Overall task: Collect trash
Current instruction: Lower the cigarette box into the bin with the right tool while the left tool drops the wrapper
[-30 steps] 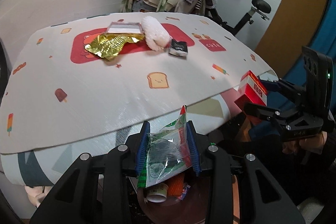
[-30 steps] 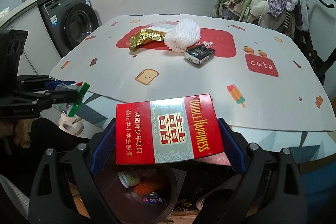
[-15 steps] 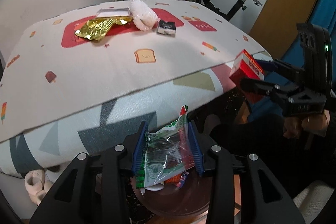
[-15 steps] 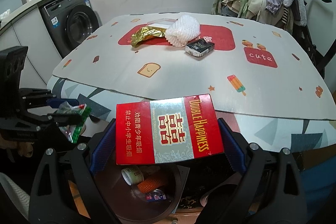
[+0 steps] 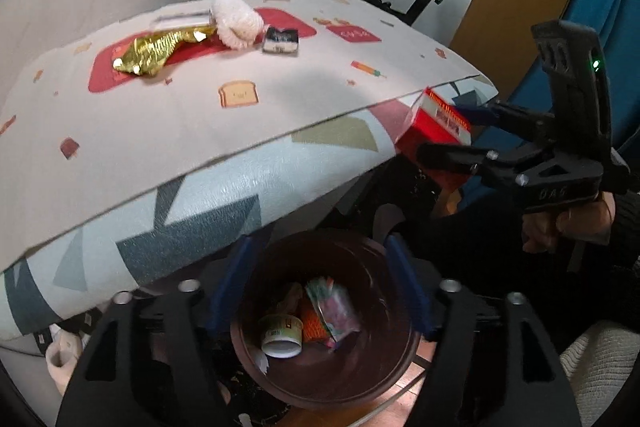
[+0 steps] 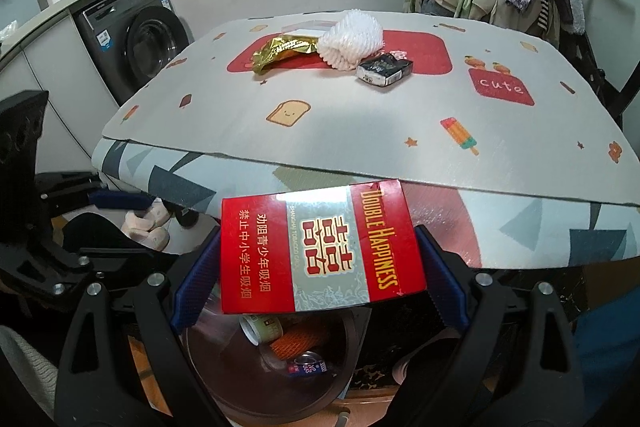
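Right wrist alone shows washing machine [image 6: 136, 47].

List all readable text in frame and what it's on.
"DOUBLE HAPPINESS", with Chinese characters: red carton in the right tongs.
"cute": red patch on the table mat.
"DAG": right tongs' body, left wrist view.
Too small or blurred: dark pack, gold wrapper, washing machine stickers, bin contents.

Left gripper [image 5: 320, 283] fingers opening, empty — snack wrapper [image 5: 334, 311] lies in bin [image 5: 384, 367] w/ cup [image 5: 282, 337].
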Tool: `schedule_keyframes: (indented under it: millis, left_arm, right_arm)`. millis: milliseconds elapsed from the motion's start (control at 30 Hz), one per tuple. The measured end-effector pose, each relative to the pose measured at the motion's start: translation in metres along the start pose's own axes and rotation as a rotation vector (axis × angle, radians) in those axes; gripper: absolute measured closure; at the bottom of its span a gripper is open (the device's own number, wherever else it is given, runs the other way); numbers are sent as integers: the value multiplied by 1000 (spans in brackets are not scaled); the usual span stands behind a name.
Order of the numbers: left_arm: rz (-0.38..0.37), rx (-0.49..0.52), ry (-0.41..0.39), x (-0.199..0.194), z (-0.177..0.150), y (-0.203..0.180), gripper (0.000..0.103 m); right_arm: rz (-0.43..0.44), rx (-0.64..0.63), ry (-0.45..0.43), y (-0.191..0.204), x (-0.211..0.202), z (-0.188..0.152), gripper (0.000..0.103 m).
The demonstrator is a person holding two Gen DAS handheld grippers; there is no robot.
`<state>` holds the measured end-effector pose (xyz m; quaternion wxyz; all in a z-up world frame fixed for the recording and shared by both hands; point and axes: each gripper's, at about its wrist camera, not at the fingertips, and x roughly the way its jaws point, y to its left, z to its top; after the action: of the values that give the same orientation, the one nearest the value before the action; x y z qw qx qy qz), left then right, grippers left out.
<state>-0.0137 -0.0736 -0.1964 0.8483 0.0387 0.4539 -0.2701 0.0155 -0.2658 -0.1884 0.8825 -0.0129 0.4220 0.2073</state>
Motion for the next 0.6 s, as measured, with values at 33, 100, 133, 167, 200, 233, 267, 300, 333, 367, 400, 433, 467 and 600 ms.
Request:
schedule_keyframes:
  millis: [33,100,133,167,200,233,267,300,333,367,400,433,467,600]
  left_arm:
    - [6,1,-9,-2,1,0,28]
    - [30,-10,-38,-10,4,2,21]
    - [48,-19,-59,-15,5,4,17]
    - [60,-28,-75,-19,7,5,13]
    - [75,-38,-90,-23,8,8,11]
    - [92,-49,-105,-28,10,10,9]
    - [113,-62,-122,-33,11,13,8]
    - [130,-74,-133,-36,12,17,7]
    - [143,-83,-141,-40,12,20,7]
    - [159,-94,-151,-43,12,24,6]
    - [174,-107,-159,-47,13,28,6]
    - [181,-114,-163,-49,13,31,6]
    - [188,-129,-168,-51,12,36,6]
    - [199,-198,-156,-54,7,55,6]
  right_arm:
    - [2,0,4,1,1,-1,13]
    - [5,-2,10,2,3,-4,13]
    - [8,-3,16,3,4,-6,13]
    - [10,-5,22,5,6,-7,13]
    - [12,-8,28,6,8,-9,13]
    - [16,-11,36,8,11,-11,13]
    - [20,-14,44,10,13,-13,13]
    - [24,-20,54,13,17,-16,13]
    - [26,-24,60,15,19,-18,13]
    - [28,-29,67,18,21,-20,13]
    - [32,-33,74,20,24,-23,13]
    - [35,-35,78,22,26,-25,13]
    - [40,-34,84,24,29,-28,13]
    - [45,-46,105,30,36,-34,13]
